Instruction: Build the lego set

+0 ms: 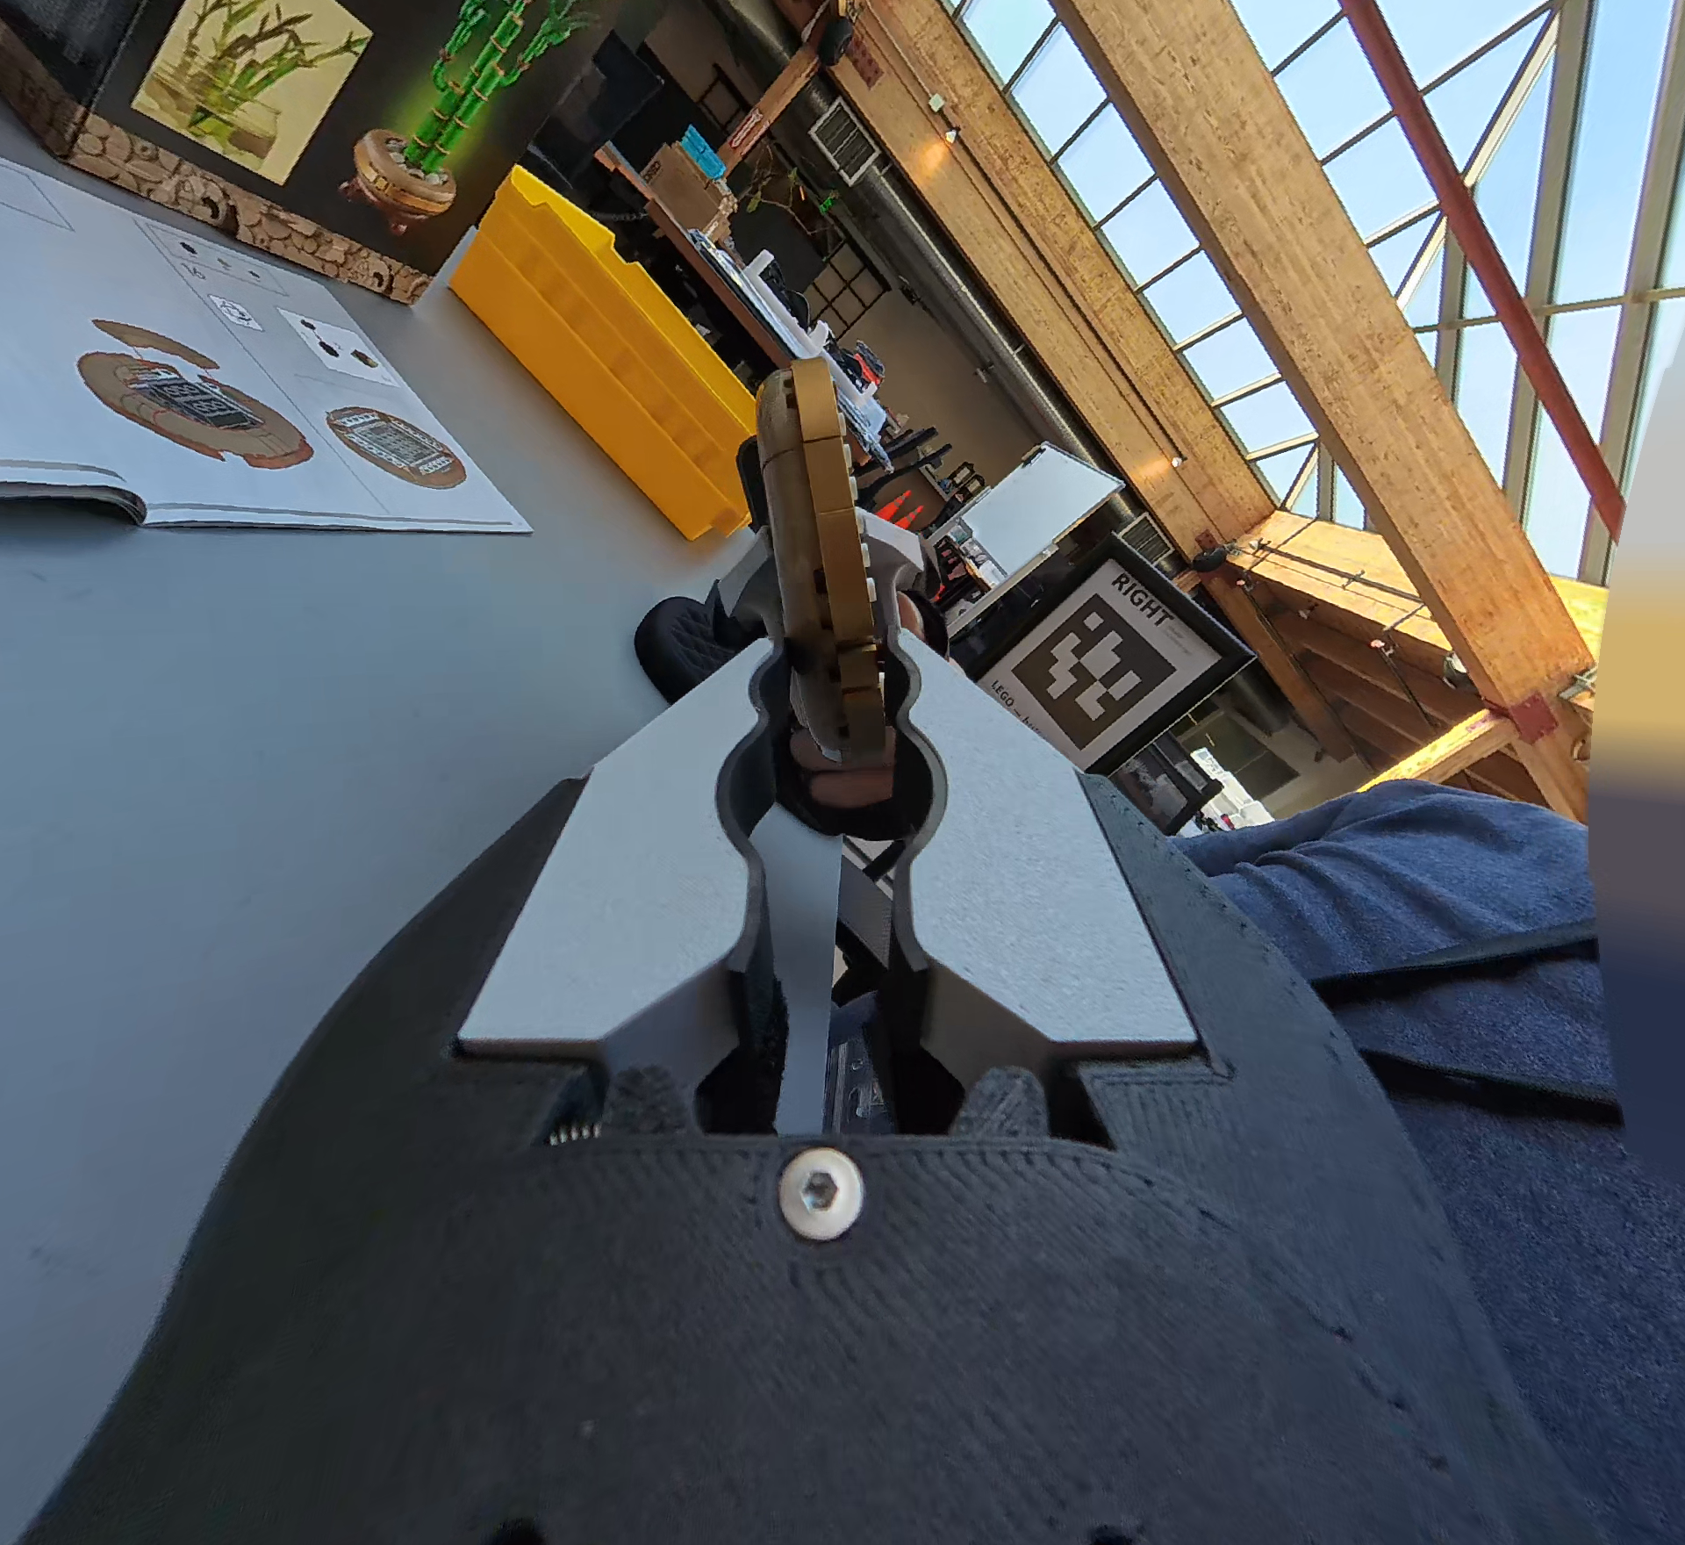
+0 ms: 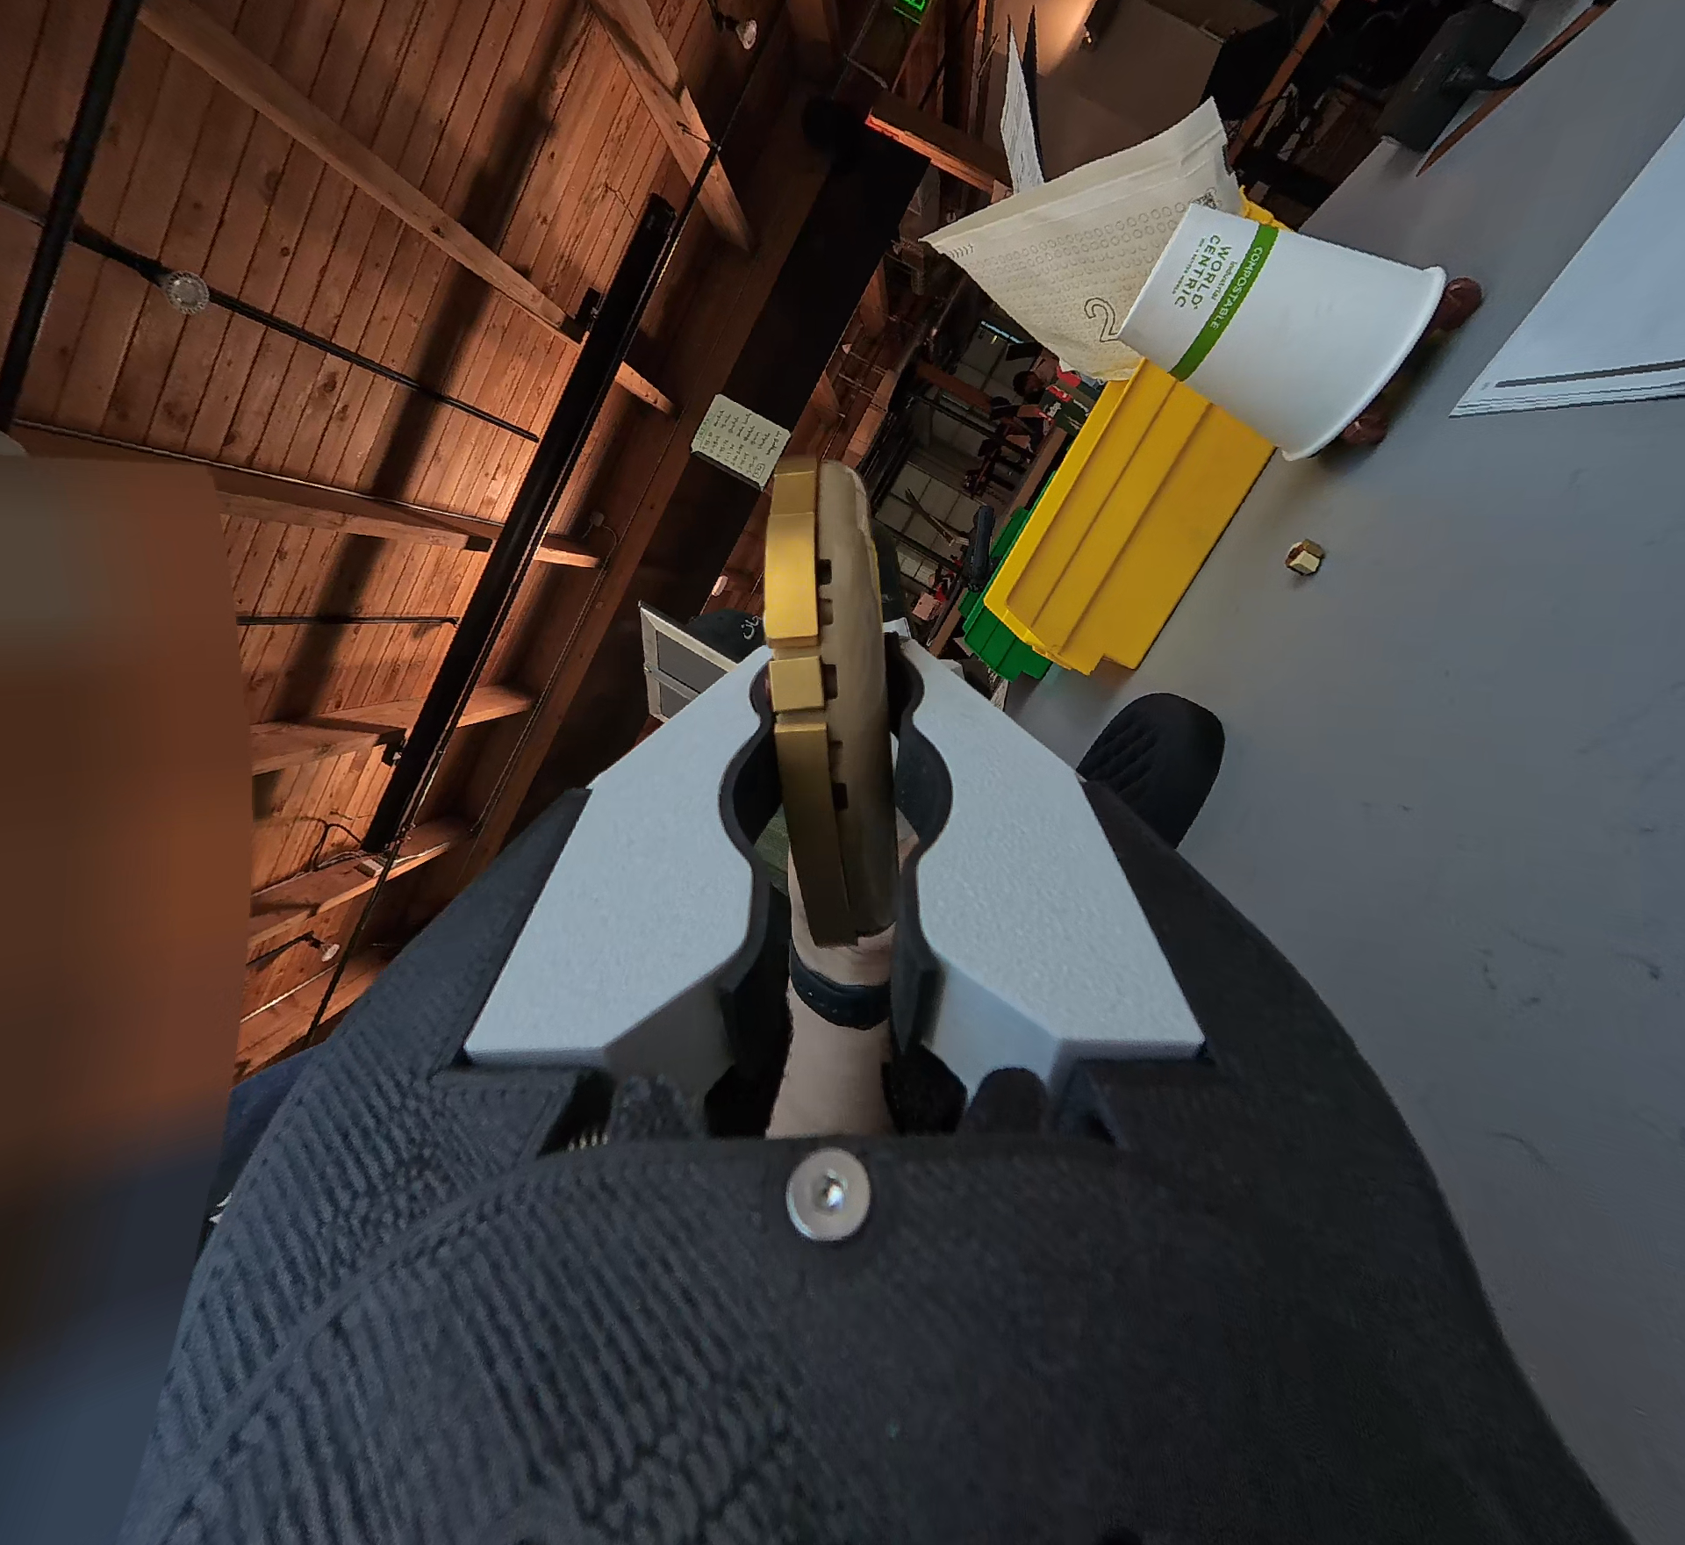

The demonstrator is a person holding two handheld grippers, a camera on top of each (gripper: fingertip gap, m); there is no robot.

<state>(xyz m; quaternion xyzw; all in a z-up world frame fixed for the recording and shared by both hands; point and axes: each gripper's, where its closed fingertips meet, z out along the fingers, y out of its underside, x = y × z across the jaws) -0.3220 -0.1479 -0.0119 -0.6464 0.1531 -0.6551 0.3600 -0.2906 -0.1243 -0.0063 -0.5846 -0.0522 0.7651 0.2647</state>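
A round gold and tan lego disc (image 1: 816, 480) is held edge-on in the air above the grey table (image 1: 273, 772). My left gripper (image 1: 834, 667) is shut on its near edge. The right gripper's grey fingers (image 1: 746, 594) clamp the same disc from the far side. In the right wrist view, my right gripper (image 2: 832, 676) is shut on the disc (image 2: 825, 571), with a person's wrist behind it. An open instruction booklet (image 1: 228, 407) lies on the table at left. A small gold piece (image 2: 1305, 557) lies loose on the table (image 2: 1459, 863).
The set's dark box (image 1: 319, 42) stands behind the booklet, with a yellow bin (image 1: 620, 352) beside it. In the right wrist view, an upturned white cup (image 2: 1276, 325), a paper bag (image 2: 1049, 270), the yellow bin (image 2: 1140, 516) and a green bin (image 2: 1003, 626) sit at the table's far side. The grippers' ends are close to 5 centimeters from one another. The upturned white cup (image 2: 1276, 325) is about 30 centimeters from both grippers' fingertips.
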